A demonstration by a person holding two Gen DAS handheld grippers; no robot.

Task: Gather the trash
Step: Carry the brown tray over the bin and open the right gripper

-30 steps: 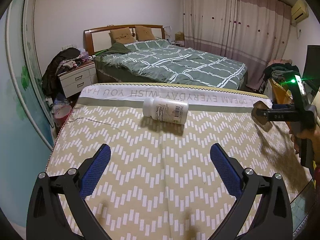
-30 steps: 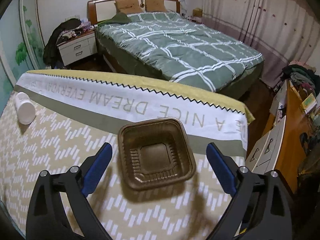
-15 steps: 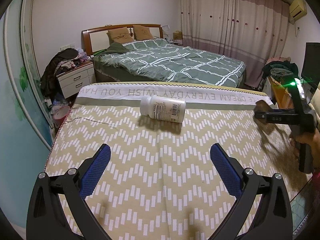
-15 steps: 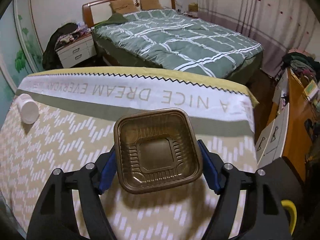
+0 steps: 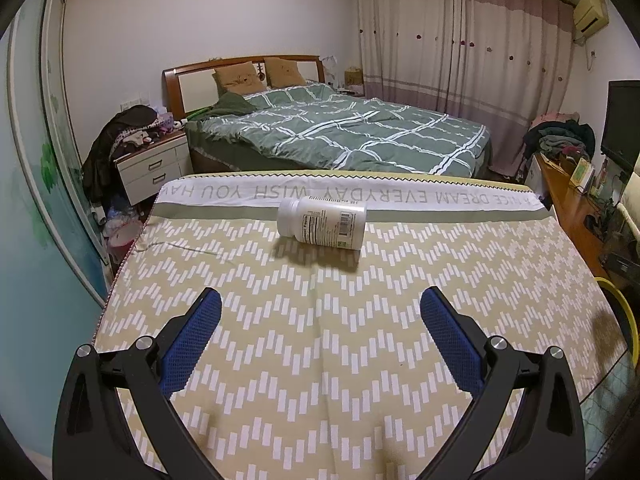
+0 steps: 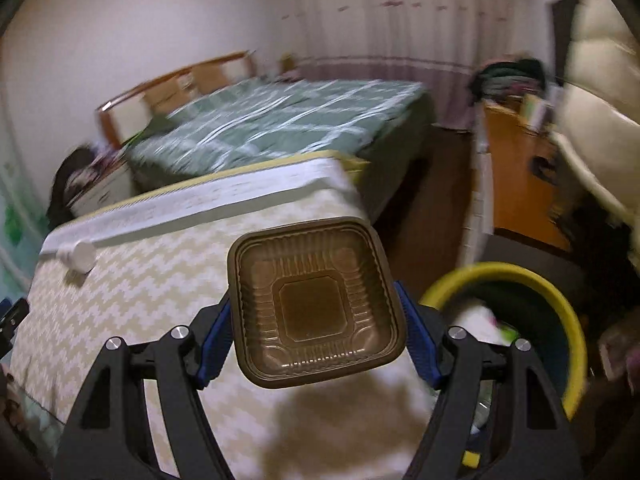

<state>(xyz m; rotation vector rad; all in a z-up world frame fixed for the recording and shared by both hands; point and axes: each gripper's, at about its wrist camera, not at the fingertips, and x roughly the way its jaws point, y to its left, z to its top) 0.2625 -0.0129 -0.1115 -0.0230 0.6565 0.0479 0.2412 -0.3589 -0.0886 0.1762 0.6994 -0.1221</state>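
Brown square plastic tray [image 6: 316, 304] now lifted off zigzag-patterned tablecloth [image 6: 140, 300], pinched between right gripper [image 6: 316, 328] pads, swinging toward yellow-rimmed bin [image 6: 560, 304]. White pill bottle [image 5: 322, 222] still lying on cloth; left gripper [image 5: 320, 320] spread, empty, waiting short of it.

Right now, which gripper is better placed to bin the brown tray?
Right. The right gripper is clamped on the brown plastic tray, beside the yellow-rimmed bin. The left gripper hangs open and empty, facing the white pill bottle.
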